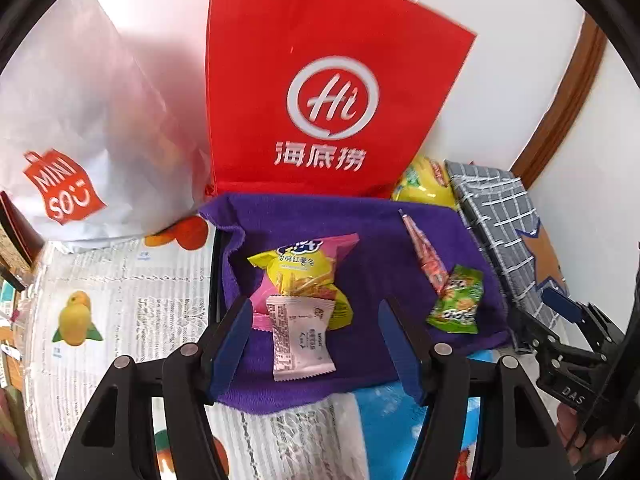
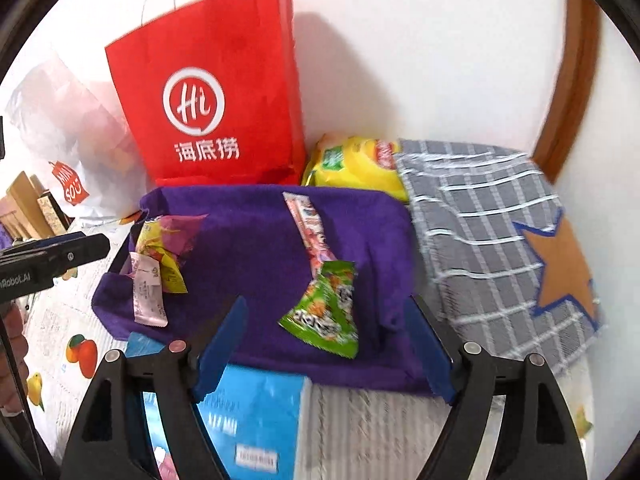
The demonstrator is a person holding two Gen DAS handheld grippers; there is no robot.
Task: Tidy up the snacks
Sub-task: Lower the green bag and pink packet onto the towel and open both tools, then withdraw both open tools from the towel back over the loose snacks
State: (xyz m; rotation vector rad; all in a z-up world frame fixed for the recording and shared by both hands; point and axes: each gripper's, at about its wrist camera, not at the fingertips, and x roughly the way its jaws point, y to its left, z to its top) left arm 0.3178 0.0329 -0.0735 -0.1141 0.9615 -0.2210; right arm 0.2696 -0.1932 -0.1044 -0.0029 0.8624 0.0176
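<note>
Blue-padded fingers of the left gripper stand apart above the purple cloth, with nothing clamped; the white sachet lies between them in view but is not pressed. Fingers of the right gripper likewise stand wide apart and empty, over the green packet.

Snack locations: the white sachet rests against the yellow chip bag and a pink packet on the cloth's left part. The green packet and a long pink stick pack lie on its right part, touching each other. A large yellow bag sits behind the cloth, beside the red paper bag and the checked fabric box.

Risks:
- Overlapping packets: closing on one may drag or lift its neighbour.
- Thin, flat wrappers may slip from the pads.
- Loose cloth may be pinched along with a packet.
- Both grippers work close together; simultaneous reaches could collide.
</note>
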